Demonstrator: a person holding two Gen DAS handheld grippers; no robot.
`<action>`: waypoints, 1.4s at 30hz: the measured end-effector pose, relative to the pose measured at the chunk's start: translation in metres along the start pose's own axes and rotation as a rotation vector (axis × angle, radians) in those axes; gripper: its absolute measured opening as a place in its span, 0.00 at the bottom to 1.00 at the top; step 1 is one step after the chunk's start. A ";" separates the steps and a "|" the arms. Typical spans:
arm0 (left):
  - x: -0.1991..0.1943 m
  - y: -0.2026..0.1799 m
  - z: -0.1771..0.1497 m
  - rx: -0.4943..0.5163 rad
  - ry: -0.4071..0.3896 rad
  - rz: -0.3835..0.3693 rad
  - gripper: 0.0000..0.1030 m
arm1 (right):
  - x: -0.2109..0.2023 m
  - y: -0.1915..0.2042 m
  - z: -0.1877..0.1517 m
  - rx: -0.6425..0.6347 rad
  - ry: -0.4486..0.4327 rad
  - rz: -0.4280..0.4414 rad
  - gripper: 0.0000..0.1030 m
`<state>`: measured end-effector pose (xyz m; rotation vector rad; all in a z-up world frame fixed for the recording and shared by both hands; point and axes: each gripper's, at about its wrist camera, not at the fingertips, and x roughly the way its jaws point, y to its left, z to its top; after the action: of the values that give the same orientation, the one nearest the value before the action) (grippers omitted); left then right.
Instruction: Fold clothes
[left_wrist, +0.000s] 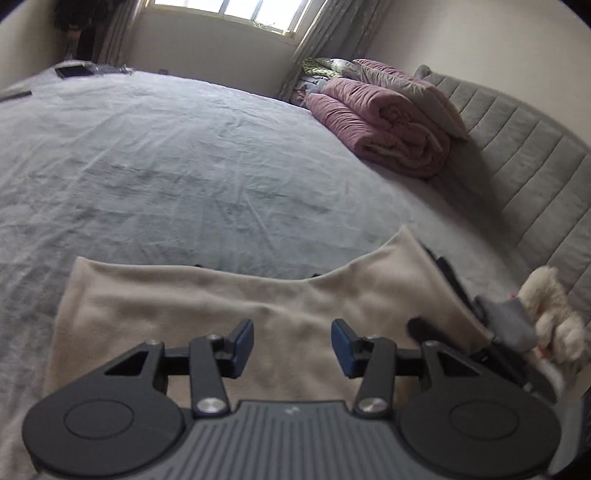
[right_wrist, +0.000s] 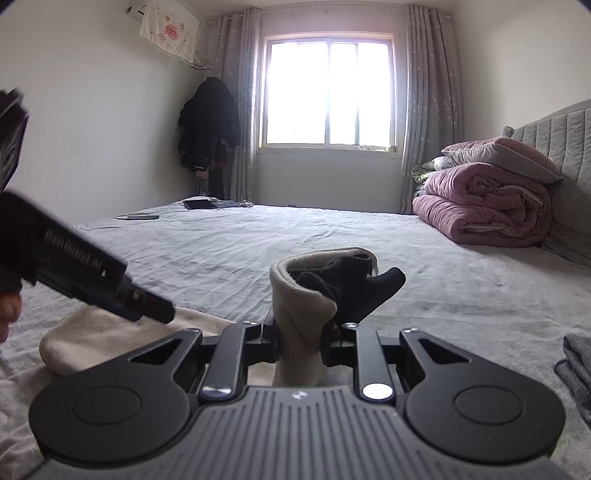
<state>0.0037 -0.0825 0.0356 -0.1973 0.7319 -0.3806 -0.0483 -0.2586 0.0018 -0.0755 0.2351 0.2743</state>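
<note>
The beige garment (left_wrist: 229, 314) lies on the bed (left_wrist: 184, 166), mostly flat under the left gripper, with its right edge lifted and pinched upward. In the right wrist view that raised edge (right_wrist: 301, 314) stands up as a doubled flap, with a black layer (right_wrist: 354, 288) showing inside it, perhaps a lining or a second piece; the view does not settle which. Judging by this, a fold is under way: one side is being carried over the flat part, and the cloth is not yet a tidy packet. Laying that side down and any further folds seem left to do.

The right gripper (right_wrist: 301, 341) has its jaws closed on the raised beige edge, holding both layers between them. The left gripper (left_wrist: 292, 349) hangs just above the flat cloth with its jaws wide apart, the blue pads (left_wrist: 245, 345) gripping nothing; whether they graze the fabric is hard to tell.

Further off, a folded grey piece (right_wrist: 576, 373) lies at the right, a white fluffy thing (left_wrist: 554, 317) sits near the headboard (left_wrist: 517, 147), and a rolled pink quilt (right_wrist: 484, 210) rests at the bed's far end.
</note>
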 end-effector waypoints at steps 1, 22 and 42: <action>0.002 0.000 0.006 -0.022 -0.001 -0.031 0.50 | 0.000 0.002 0.000 -0.012 -0.003 0.002 0.23; 0.041 -0.017 0.068 -0.150 0.112 -0.255 0.74 | 0.006 0.030 0.001 -0.158 -0.027 0.023 0.23; 0.045 0.011 0.061 -0.123 0.106 -0.074 0.23 | 0.009 0.053 -0.010 -0.284 -0.040 0.028 0.23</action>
<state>0.0787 -0.0880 0.0494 -0.3225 0.8551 -0.4195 -0.0564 -0.2061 -0.0126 -0.3480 0.1559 0.3352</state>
